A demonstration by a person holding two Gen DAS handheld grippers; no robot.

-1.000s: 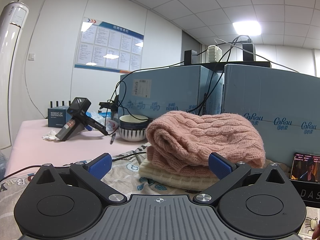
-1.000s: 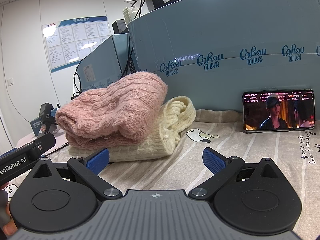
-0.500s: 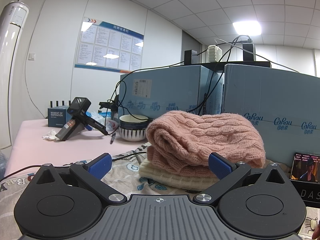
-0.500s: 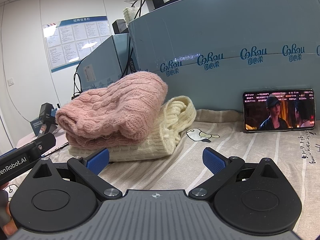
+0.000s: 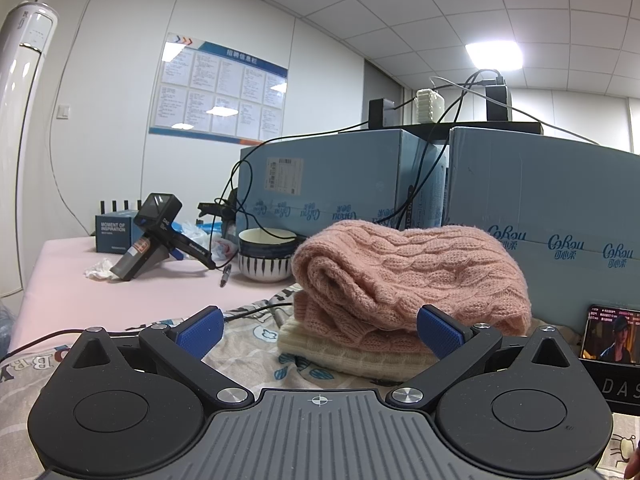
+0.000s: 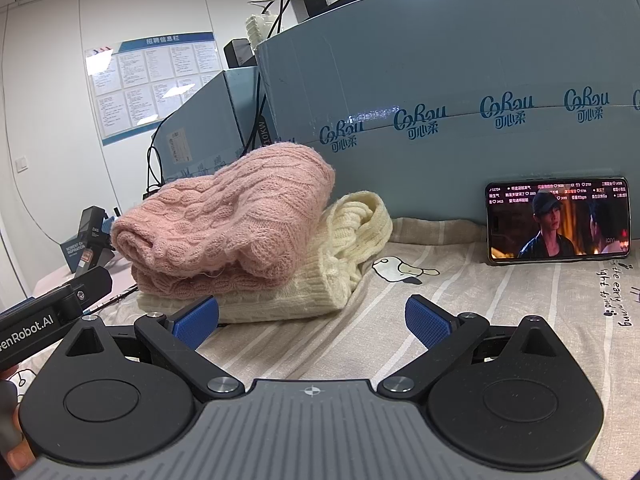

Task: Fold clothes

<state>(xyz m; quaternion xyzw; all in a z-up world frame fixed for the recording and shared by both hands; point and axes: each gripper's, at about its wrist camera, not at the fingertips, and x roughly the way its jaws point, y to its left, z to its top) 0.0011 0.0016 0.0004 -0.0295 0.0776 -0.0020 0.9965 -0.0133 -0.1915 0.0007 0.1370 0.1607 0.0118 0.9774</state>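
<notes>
nothing has moved since the earlier frames: both views match the ones from a second ago, with the sweaters, the phone and both tools in the same places. as for containers, a white bowl (image 5: 265,254) with dark stripes low on its outside sits on the pink tabletop (image 5: 132,300) behind the clothes; a cable runs over its rim, and what is inside cannot be told from this angle. just beside it lie a marker pen (image 5: 225,270) and a handheld camera rig (image 5: 154,236), with a small dark box (image 5: 114,233) farther back. the large blue cartons (image 6: 440,100) stand closed behind everything, their contents hidden. the pink cable-knit sweater (image 5: 404,276) lies folded on top of the folded cream sweater (image 6: 304,288), both resting on the printed bedsheet (image 6: 480,308) in front of the cartons. the left gripper (image 5: 319,330) has its blue pads spread wide and grips nothing, hovering just in front of the stack, with its right pad overlapping the pink knit in view; whether it touches cannot be told. the right gripper (image 6: 312,317) is likewise spread wide and empty, over bare sheet to the right of the stack. a phone (image 6: 558,221) playing a video leans against the carton, well apart from the clothes.
</notes>
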